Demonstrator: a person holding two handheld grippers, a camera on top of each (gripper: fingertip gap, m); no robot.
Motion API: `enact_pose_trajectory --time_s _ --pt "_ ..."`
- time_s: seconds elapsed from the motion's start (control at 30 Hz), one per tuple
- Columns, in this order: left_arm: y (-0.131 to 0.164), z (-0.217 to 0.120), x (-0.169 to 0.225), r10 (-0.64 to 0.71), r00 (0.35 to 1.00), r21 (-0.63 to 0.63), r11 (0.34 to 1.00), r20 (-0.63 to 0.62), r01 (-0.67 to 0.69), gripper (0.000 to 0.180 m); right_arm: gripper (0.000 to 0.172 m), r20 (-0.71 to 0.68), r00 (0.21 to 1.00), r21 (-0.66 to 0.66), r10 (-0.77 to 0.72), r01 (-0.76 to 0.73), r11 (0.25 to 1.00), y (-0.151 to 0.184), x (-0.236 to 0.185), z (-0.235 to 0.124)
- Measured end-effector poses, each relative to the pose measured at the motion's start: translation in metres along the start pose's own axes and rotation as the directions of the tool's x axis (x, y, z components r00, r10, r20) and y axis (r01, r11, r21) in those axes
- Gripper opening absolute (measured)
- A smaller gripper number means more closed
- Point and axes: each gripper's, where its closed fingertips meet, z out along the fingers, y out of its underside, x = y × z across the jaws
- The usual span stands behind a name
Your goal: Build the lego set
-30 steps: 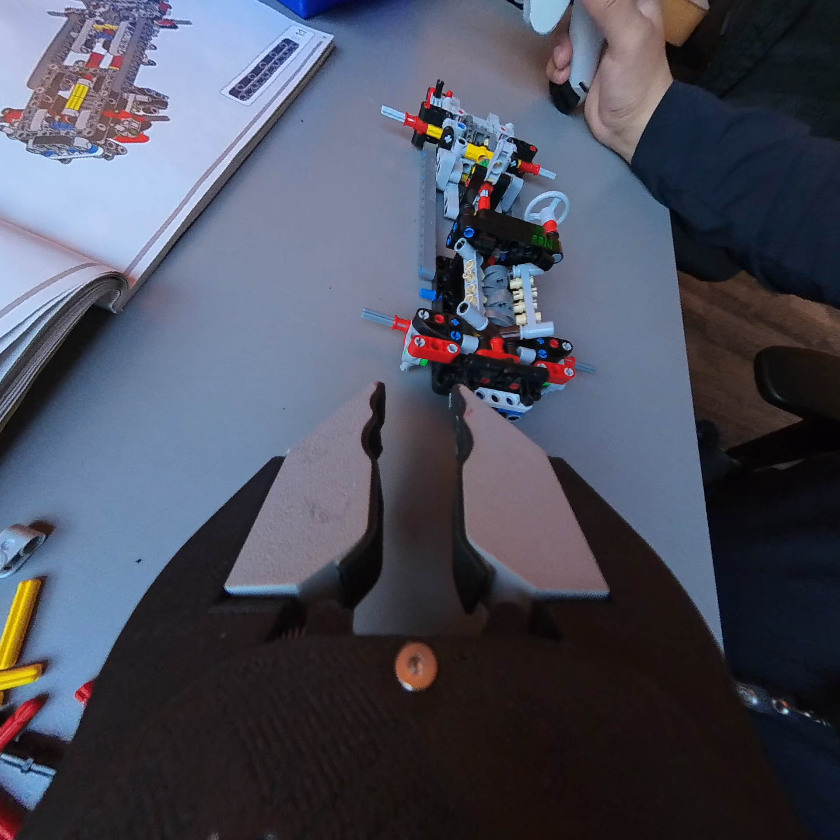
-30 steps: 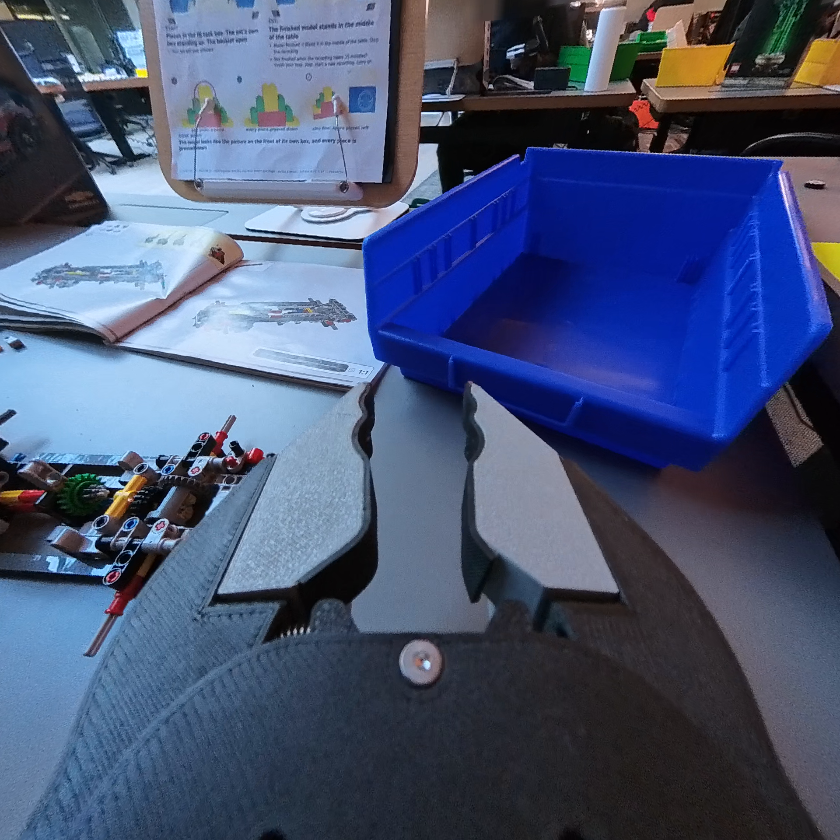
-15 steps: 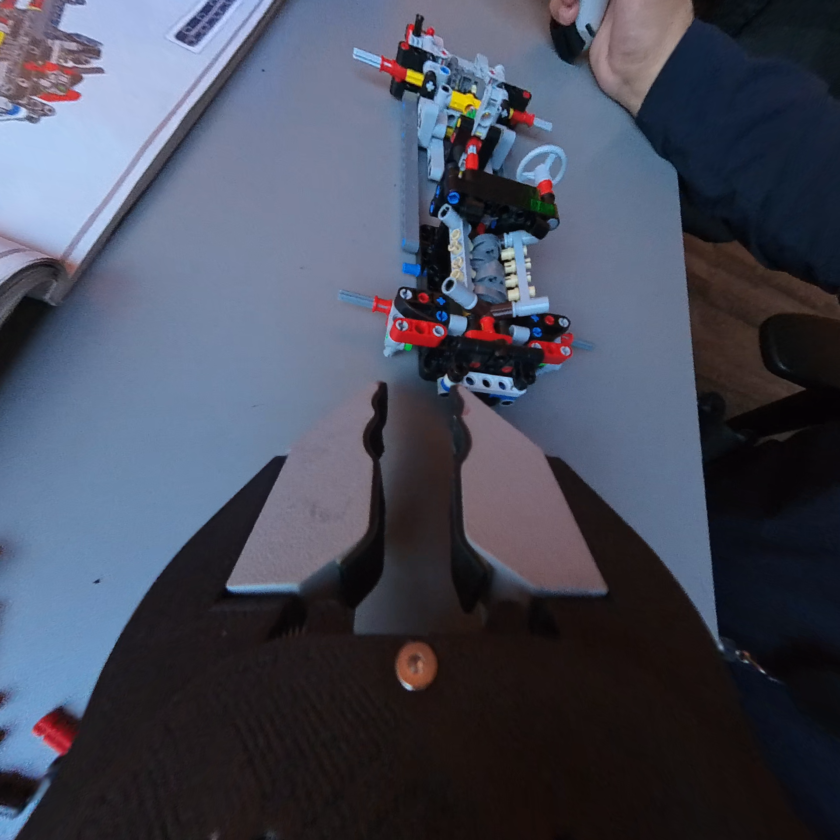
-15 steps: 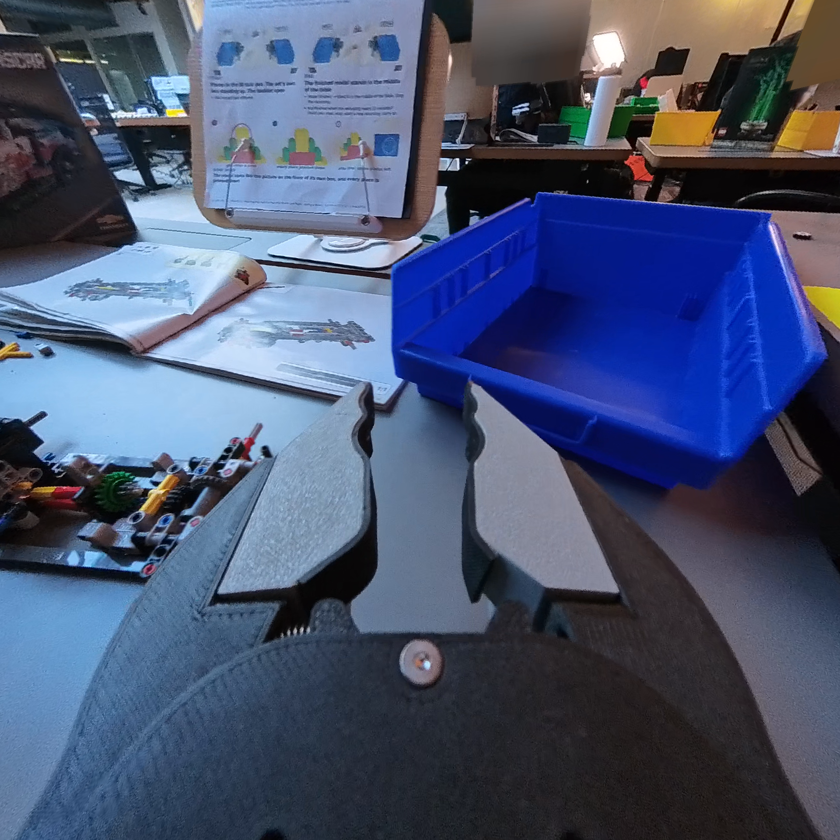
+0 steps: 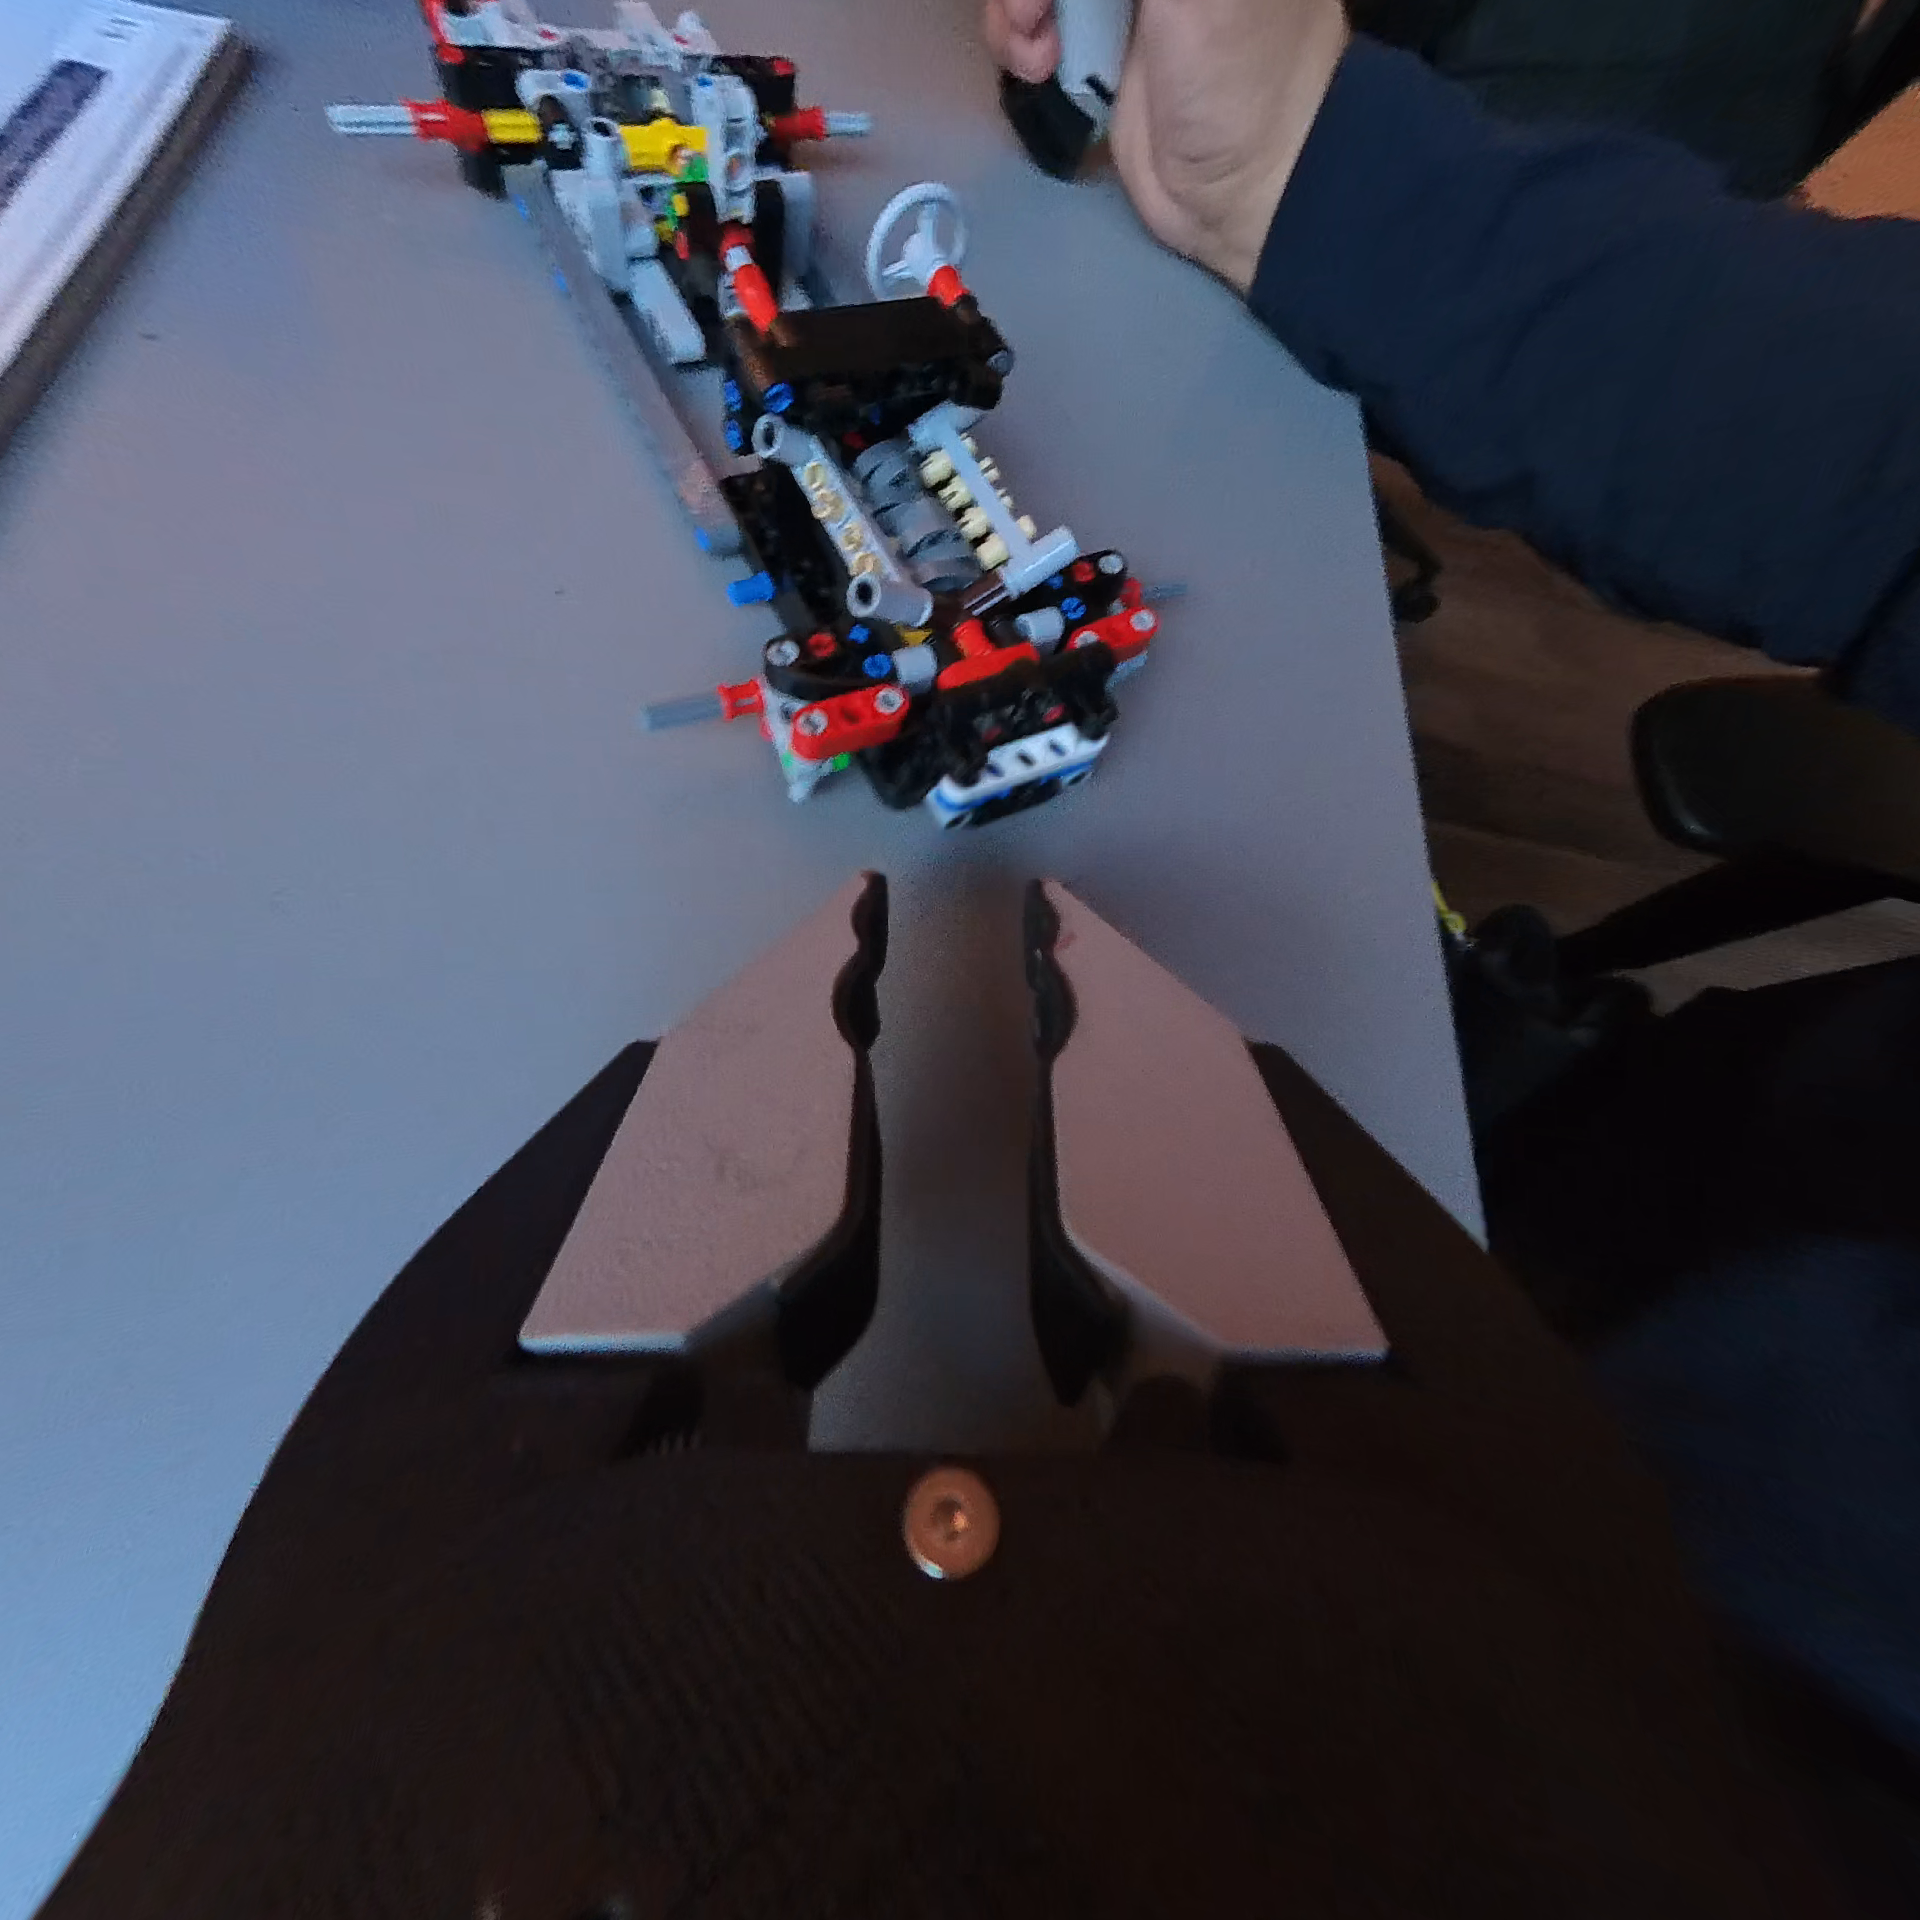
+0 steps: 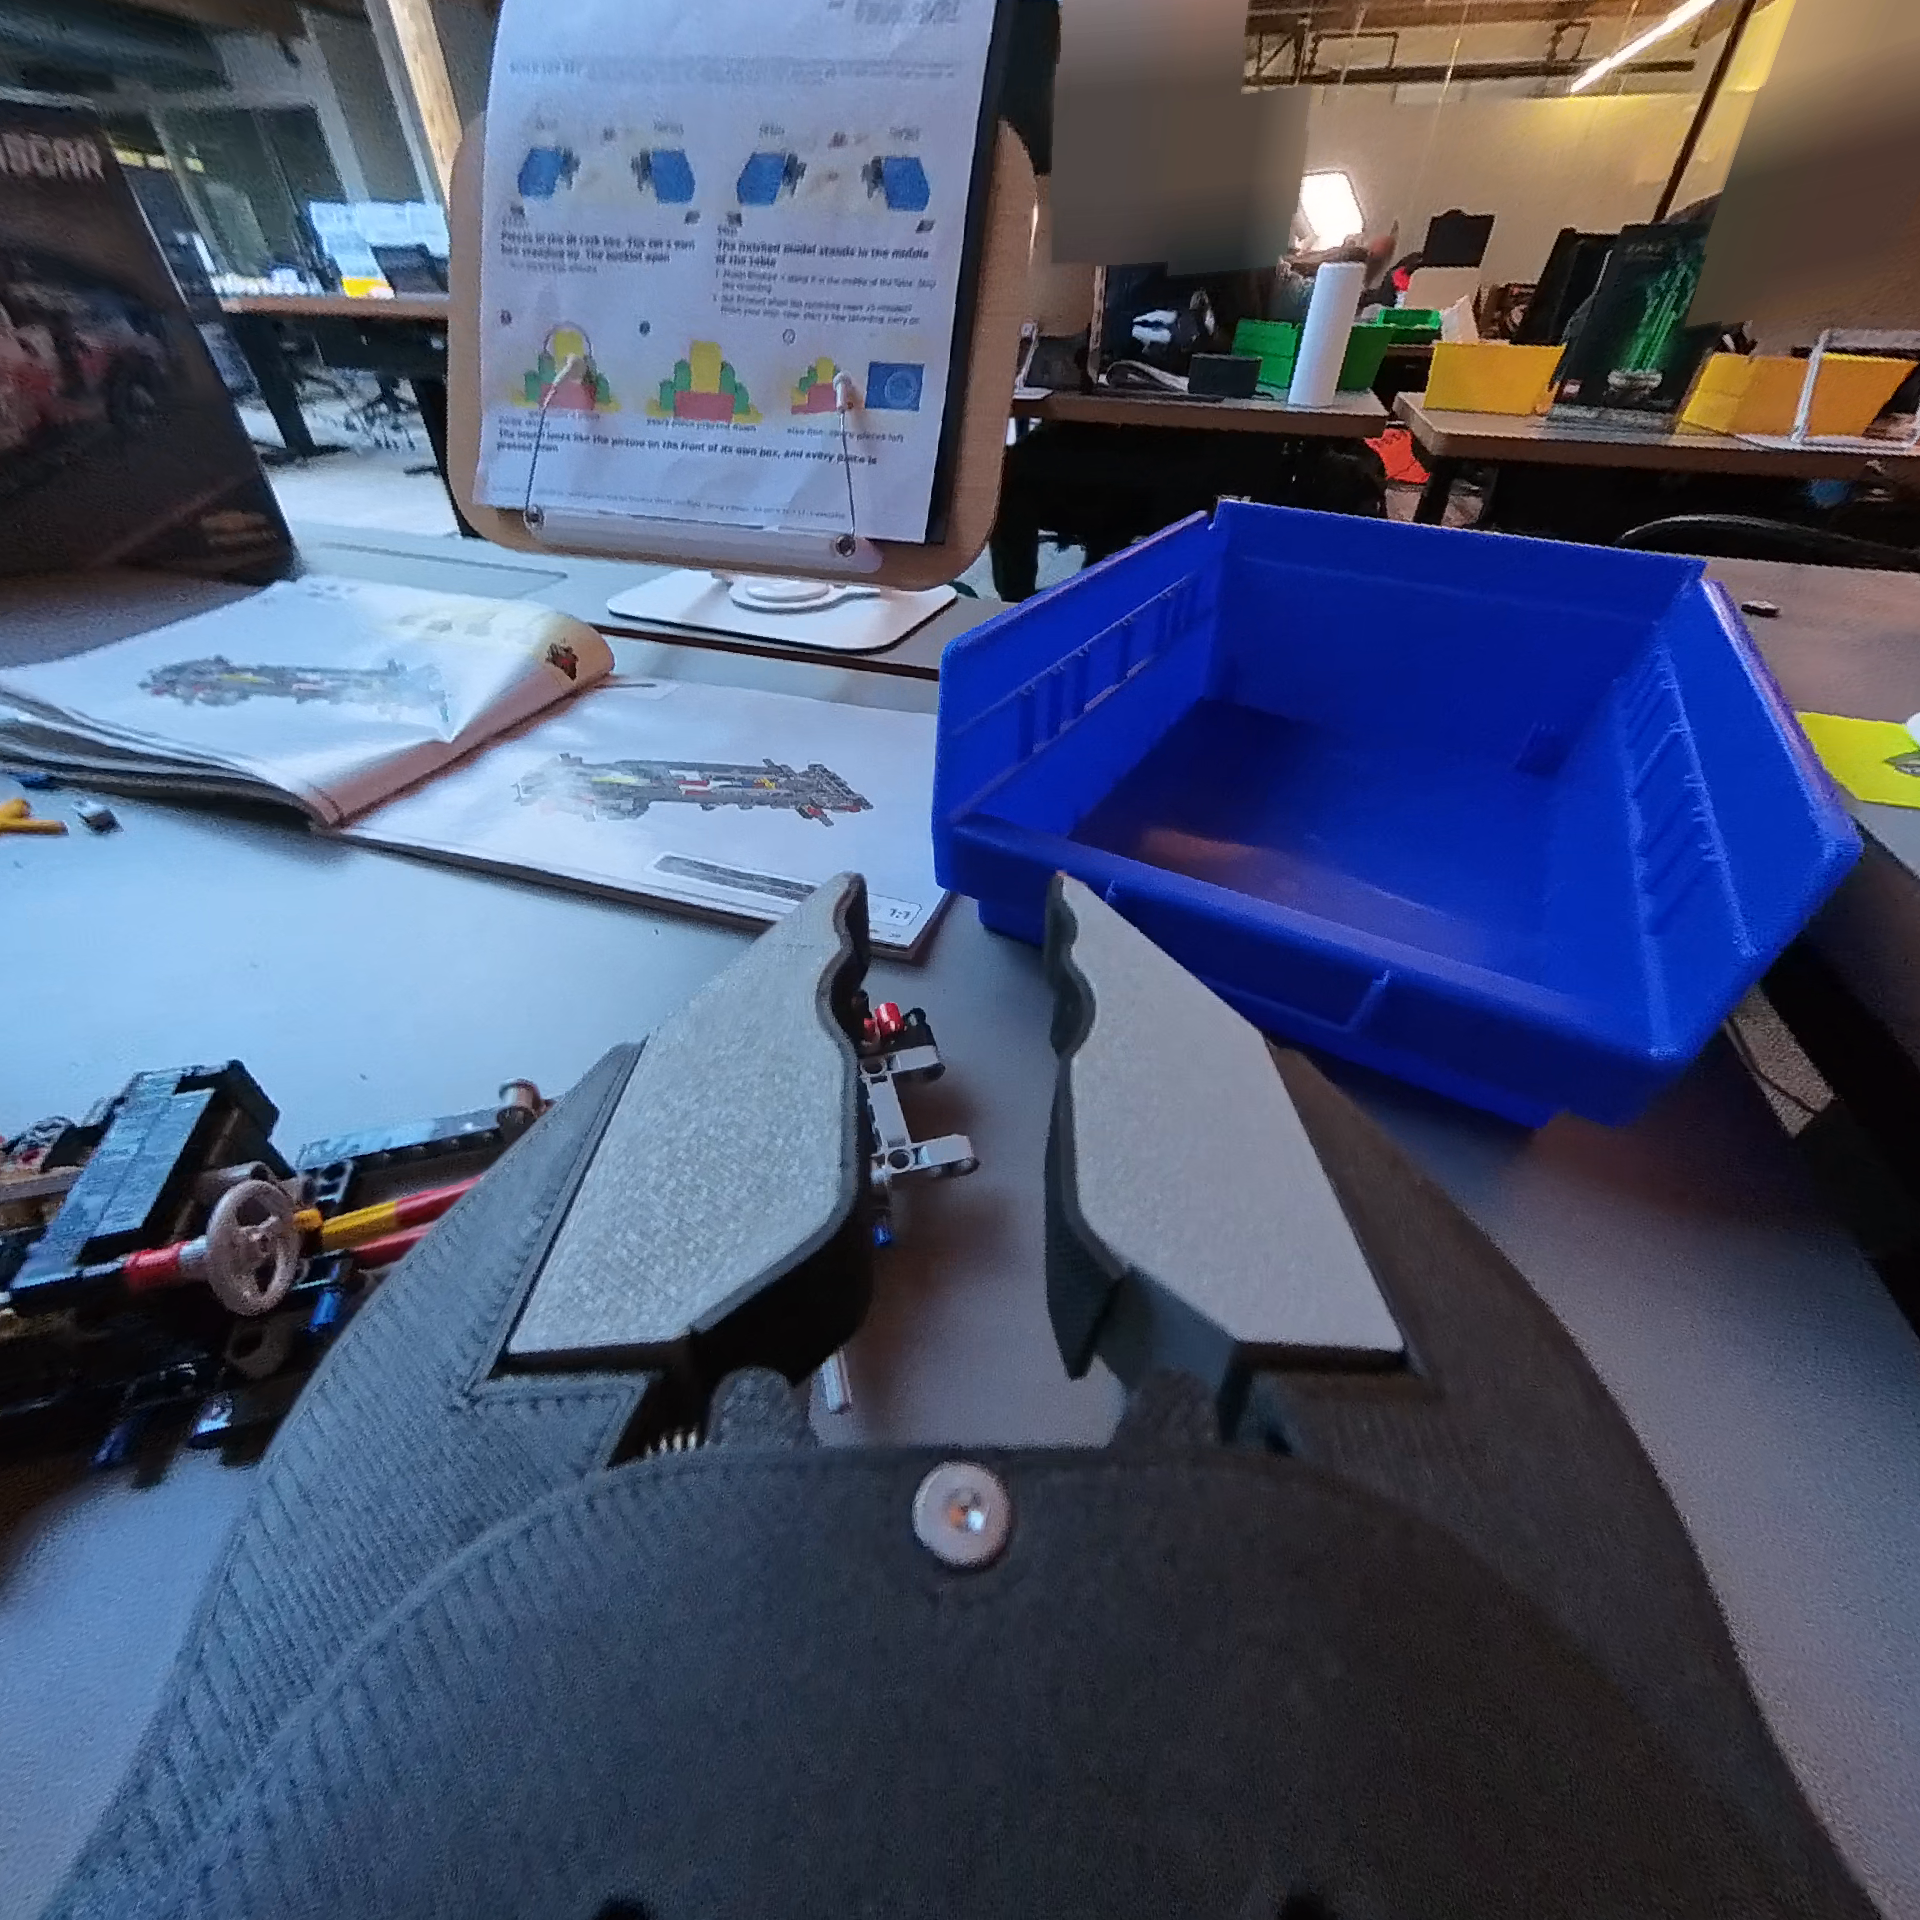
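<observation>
Standing apart with nothing between them, the jaws of the left gripper (image 5: 951, 894) are held over bare desk (image 5: 312, 831), just short of the near end of a brick-built vehicle chassis (image 5: 831, 468). The right gripper (image 6: 956, 904) is likewise parted and unloaded, the chassis end (image 6: 904, 1101) lying beneath it, untouched. A blue bin (image 6: 1403, 810) and an open instruction booklet (image 6: 582, 769) are seen beyond.

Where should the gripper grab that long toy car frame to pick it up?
Probably across the black block near the middle of the frame, coming straight down from above with a finger on each long side. That part looks solid and flat-sided, and mid-length it should balance. The thin axles and steering wheel look too fragile. Both grippers are open.
</observation>
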Motion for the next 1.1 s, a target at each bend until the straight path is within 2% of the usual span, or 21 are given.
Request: enact_pose_trajectory --time_s 0.1,0.17,0.23,0.33,0.4,0.43,0.47,0.57,0.7,0.77,0.83,0.9,1.0,1.1 --pt "0.004 -0.033 -0.017 -0.045 0.996 0.044 0.998 0.079 0.041 0.025 0.031 0.008 0.999 0.027 0.05 -0.05 0.998 -0.003 0.0 -0.004" --pt "0.004 -0.073 -0.033 -0.099 0.984 0.122 0.989 0.15 0.081 0.026 0.03 0.021 0.997 0.04 0.078 -0.078 0.996 -0.004 -0.002 -0.007" --pt "0.017 -0.125 -0.056 -0.151 0.952 0.148 0.982 0.266 0.115 0.025 0.03 0.035 0.995 0.05 0.098 -0.099 0.994 -0.006 -0.003 -0.008" --pt "0.072 -0.221 -0.104 -0.252 0.808 0.058 0.963 0.533 0.262 0.027 0.03 0.06 0.991 0.065 0.122 -0.126 0.99 -0.008 -0.004 -0.01" --pt "0.117 -0.281 -0.128 -0.287 0.682 -0.041 0.906 0.672 0.421 0.033 0.029 0.077 0.987 0.076 0.143 -0.149 0.986 -0.009 -0.004 -0.01" --pt "0.136 -0.305 -0.137 -0.277 0.636 -0.092 0.87 0.721 0.483 0.033 0.029 0.086 0.984 0.08 0.157 -0.164 0.983 -0.01 -0.003 -0.01" --pt "0.15 -0.323 -0.144 -0.252 0.617 -0.147 0.841 0.745 0.52 0.031 0.03 0.096 0.981 0.086 0.17 -0.179 0.98 -0.011 -0.003 -0.011" --pt "0.183 -0.349 -0.157 -0.171 0.649 -0.343 0.734 0.742 0.586 0.027 0.03 0.123 0.969 0.116 0.213 -0.227 0.967 -0.015 0.0 -0.014" --pt "0.208 -0.36 -0.174 0.031 0.723 -0.612 0.557 0.69 0.561 0.025 0.031 0.166 0.95 0.147 0.263 -0.288 0.946 -0.02 0.0 -0.021" --pt "0.216 -0.358 -0.174 0.069 0.771 -0.707 0.457 0.633 0.54 0.028 0.031 0.178 0.945 0.153 0.274 -0.302 0.941 -0.021 0.001 -0.022" --pt "0.219 -0.358 -0.174 0.082 0.808 -0.764 0.392 0.583 0.512 0.029 0.031 0.189 0.942 0.152 0.276 -0.306 0.94 -0.021 -0.001 -0.022" --pt "0.217 -0.364 -0.18 0.093 0.804 -0.774 0.356 0.587 0.524 0.029 0.031 0.201 0.941 0.145 0.272 -0.303 0.942 -0.02 -0.003 -0.021" --pt "0.209 -0.361 -0.182 0.012 0.807 -0.752 0.371 0.59 0.545 0.025 0.031 0.218 0.941 0.132 0.257 -0.289 0.948 -0.02 -0.008 -0.02" --pt "0.208 -0.361 -0.182 -0.006 0.812 -0.76 0.347 0.584 0.549 0.03 0.03 0.235 0.94 0.123 0.247 -0.281 0.952 -0.019 -0.013 -0.019"
